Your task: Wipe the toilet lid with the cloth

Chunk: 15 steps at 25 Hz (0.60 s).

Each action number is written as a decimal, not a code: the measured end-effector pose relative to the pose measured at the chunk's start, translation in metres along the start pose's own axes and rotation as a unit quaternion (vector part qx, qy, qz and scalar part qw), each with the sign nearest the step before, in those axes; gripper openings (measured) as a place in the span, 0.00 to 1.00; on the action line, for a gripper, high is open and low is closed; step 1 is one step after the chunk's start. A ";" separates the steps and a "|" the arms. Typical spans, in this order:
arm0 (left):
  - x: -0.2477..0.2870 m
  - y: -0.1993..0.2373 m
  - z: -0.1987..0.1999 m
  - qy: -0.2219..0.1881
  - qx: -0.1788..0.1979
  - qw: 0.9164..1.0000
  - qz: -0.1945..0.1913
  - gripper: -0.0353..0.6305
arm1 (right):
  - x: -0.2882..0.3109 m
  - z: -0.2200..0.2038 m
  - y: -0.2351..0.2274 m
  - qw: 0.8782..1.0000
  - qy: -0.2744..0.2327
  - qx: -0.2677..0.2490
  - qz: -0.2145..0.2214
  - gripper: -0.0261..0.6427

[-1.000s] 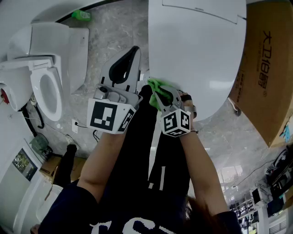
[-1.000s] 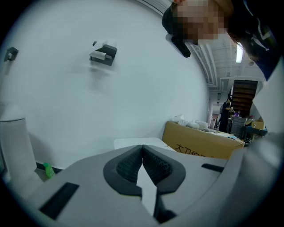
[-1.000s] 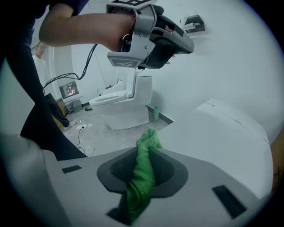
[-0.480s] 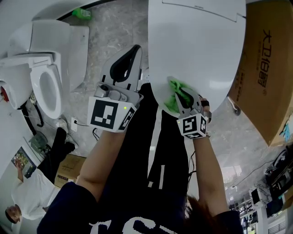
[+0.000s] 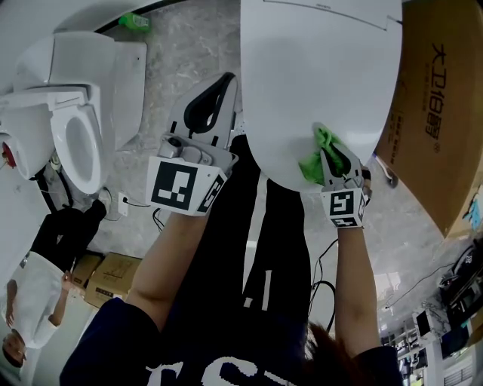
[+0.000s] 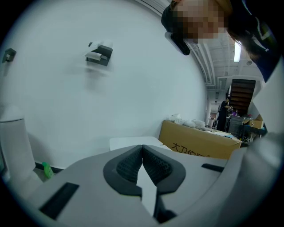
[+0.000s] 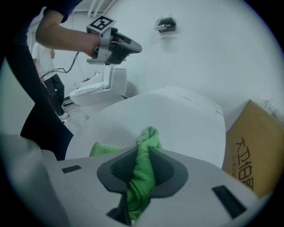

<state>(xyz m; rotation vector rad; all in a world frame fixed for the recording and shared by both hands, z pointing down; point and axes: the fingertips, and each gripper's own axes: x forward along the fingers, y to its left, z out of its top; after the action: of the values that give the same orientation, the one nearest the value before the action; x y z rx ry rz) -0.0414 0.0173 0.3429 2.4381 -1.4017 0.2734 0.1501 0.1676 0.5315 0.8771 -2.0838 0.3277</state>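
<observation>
The white toilet lid fills the upper middle of the head view and lies closed ahead of the right gripper. My right gripper is shut on a green cloth, which presses on the lid's near right edge. In the right gripper view the cloth is pinched between the dark pads and bunches out onto the lid. My left gripper hovers left of the lid over the floor, pads together, holding nothing.
A second toilet with its seat open stands at the left. A brown cardboard box sits right of the lid. A small green object lies on the marble floor at the back. A person in white stands at the lower left.
My right gripper has slid the green cloth from the lid's near left edge across to its near right edge. The left gripper has stayed put. The person at lower left has moved.
</observation>
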 end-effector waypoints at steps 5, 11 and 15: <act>0.000 -0.007 -0.002 0.001 0.003 1.000 -0.003 0.09 | -0.020 -0.028 -0.036 0.997 0.012 0.048 -0.051 0.17; 0.000 -0.014 -0.004 0.002 0.003 1.000 -0.003 0.08 | -0.039 -0.056 -0.060 0.993 0.025 0.082 -0.085 0.17; 0.000 -0.019 -0.007 0.003 0.003 1.000 -0.005 0.09 | -0.049 -0.071 -0.067 0.984 0.025 0.138 -0.109 0.17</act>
<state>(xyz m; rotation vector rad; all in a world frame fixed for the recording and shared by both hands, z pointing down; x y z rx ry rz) -0.0254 0.0288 0.3457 2.4458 -1.3886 0.2837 0.2593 0.1782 0.5326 1.2382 -1.8999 0.5233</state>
